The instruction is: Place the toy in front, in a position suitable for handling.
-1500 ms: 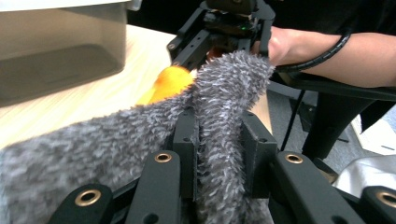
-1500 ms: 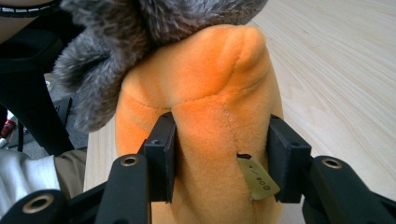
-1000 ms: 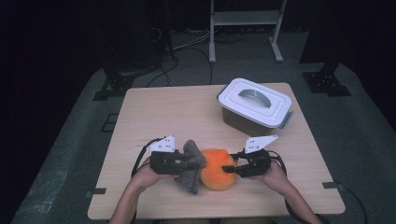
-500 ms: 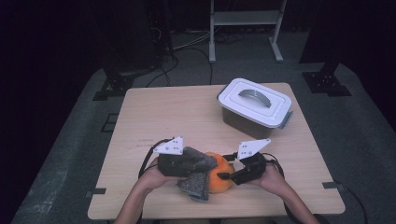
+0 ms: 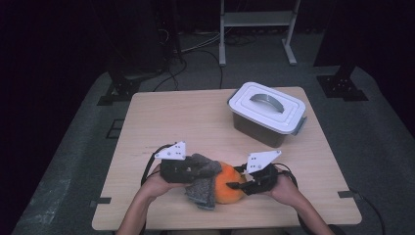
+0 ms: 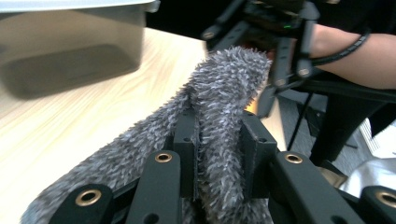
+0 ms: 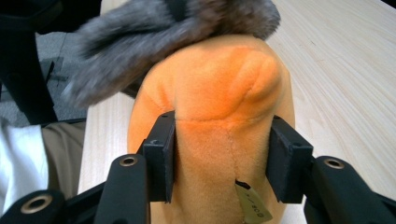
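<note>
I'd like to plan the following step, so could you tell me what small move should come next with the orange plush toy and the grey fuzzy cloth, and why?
Probably lift both together. The left gripper is shut on the grey fuzzy cloth, and the right gripper, whose jaws have just been closing, presses the orange plush toy on both sides. The cloth drapes over the toy; the lidded box stands closed beyond.
</note>
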